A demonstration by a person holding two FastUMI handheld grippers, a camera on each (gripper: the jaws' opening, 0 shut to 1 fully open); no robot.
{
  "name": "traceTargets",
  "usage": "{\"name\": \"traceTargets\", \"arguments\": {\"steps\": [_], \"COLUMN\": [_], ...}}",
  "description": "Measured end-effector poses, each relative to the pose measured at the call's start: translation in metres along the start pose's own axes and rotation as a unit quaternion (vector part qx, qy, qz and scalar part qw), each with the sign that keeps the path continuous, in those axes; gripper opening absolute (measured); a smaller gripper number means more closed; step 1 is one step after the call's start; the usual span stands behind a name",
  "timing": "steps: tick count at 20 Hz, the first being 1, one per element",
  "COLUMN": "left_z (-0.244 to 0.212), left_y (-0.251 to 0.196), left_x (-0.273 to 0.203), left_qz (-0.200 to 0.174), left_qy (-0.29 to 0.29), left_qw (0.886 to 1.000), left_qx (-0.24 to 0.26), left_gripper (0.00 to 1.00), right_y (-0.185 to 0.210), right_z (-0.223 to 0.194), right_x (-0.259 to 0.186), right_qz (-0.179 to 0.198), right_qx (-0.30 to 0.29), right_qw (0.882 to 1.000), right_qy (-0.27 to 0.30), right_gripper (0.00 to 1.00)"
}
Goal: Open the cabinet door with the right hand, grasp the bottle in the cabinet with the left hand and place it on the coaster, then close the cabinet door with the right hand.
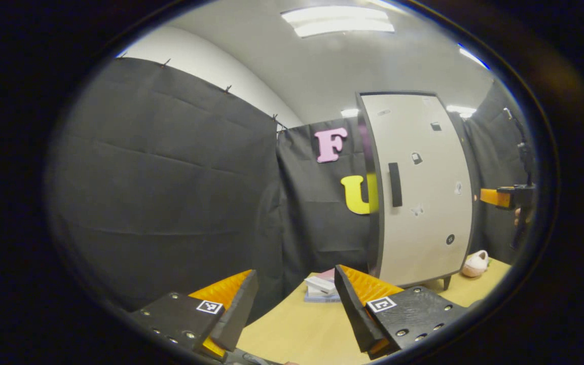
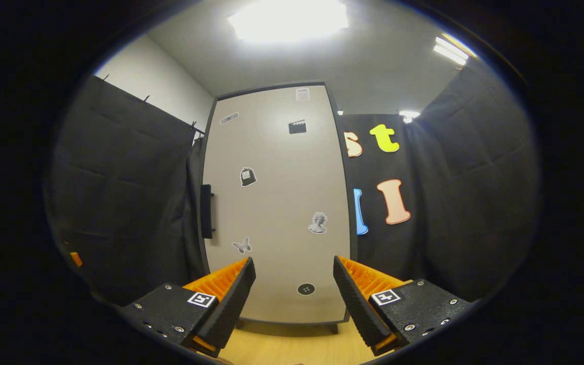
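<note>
— What stands around you on the table?

— In the left gripper view, a small stack of books [image 1: 321, 288] lies on the pale wooden table [image 1: 292, 324] near the foot of the cabinet [image 1: 420, 187], and a small pink-and-white thing [image 1: 476, 263], too blurred to name, sits on the far side of it. Black cloth hangs behind everything. Nothing lies between your grippers and the cabinet door [image 2: 277, 203].

— And the door itself?

— Shut. It is a flat, pale, matte panel in a dark frame, dotted with small stickers, standing on short dark legs. Its dark bar handle [image 2: 206, 211] runs upright near the door's left edge in the right gripper view. You cannot see the bottle or the coaster from here.

— How do you hold the grippers?

— Your right gripper [image 2: 294, 284] faces the door squarely, fingers spread wide with nothing between them, the handle up and to its left. Your left gripper [image 1: 297, 299] hangs over the table, angled past the cabinet's left side, also spread wide and empty. From there the right gripper [image 1: 505, 196] shows at the far edge, level with the door's middle.

— Finger surfaces?

— Ribbed wedge pads on bolted plates with square markers.
</note>
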State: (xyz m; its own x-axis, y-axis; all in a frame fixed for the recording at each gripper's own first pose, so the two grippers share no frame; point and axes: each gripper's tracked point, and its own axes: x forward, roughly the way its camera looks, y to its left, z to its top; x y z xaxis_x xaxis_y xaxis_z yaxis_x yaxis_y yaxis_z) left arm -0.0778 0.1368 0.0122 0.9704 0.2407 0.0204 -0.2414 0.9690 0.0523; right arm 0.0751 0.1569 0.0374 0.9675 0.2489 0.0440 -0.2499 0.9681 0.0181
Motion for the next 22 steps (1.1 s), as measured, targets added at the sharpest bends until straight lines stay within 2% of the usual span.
{"name": "traceTargets", "arguments": {"steps": [1,2,9,15,20,21,22], "left_z": [0.0,0.0,-0.007,-0.017,-0.025,-0.027,-0.028], "left_y": [0.008,0.013,0.064,0.097,0.116,0.12,0.124], "left_x": [-0.003,-0.003,-0.024,-0.029,-0.03,-0.03,-0.03], "left_qz": [0.007,0.014,0.056,0.082,0.096,0.099,0.102], "left_qy": [0.001,0.002,0.009,0.016,0.021,0.022,0.023], "left_qw": [1.0,1.0,0.998,0.996,0.995,0.995,0.995], "left_qx": [0.002,0.004,0.013,0.01,0.006,0.005,0.005], "left_gripper": [0.92,0.87,0.87,0.87,0.87,0.92,0.87], "right_y": [0.009,0.017,0.068,0.11,0.139,0.145,0.151], "right_z": [0.0,0.001,0.011,0.019,0.025,0.024,0.025], "right_x": [0.006,0.012,0.057,0.091,0.124,0.131,0.136], "right_qz": [0.007,0.013,0.042,0.065,0.068,0.068,0.071], "right_qx": [0.001,0.001,0.009,-0.008,-0.014,-0.016,-0.016], "right_qw": [1.0,1.0,0.999,0.998,0.998,0.997,0.997], "right_qy": [0.001,0.001,0.0,0.0,0.008,0.011,0.014], "right_gripper": [0.95,0.95,0.95,0.95,0.95,0.95,0.95]}}
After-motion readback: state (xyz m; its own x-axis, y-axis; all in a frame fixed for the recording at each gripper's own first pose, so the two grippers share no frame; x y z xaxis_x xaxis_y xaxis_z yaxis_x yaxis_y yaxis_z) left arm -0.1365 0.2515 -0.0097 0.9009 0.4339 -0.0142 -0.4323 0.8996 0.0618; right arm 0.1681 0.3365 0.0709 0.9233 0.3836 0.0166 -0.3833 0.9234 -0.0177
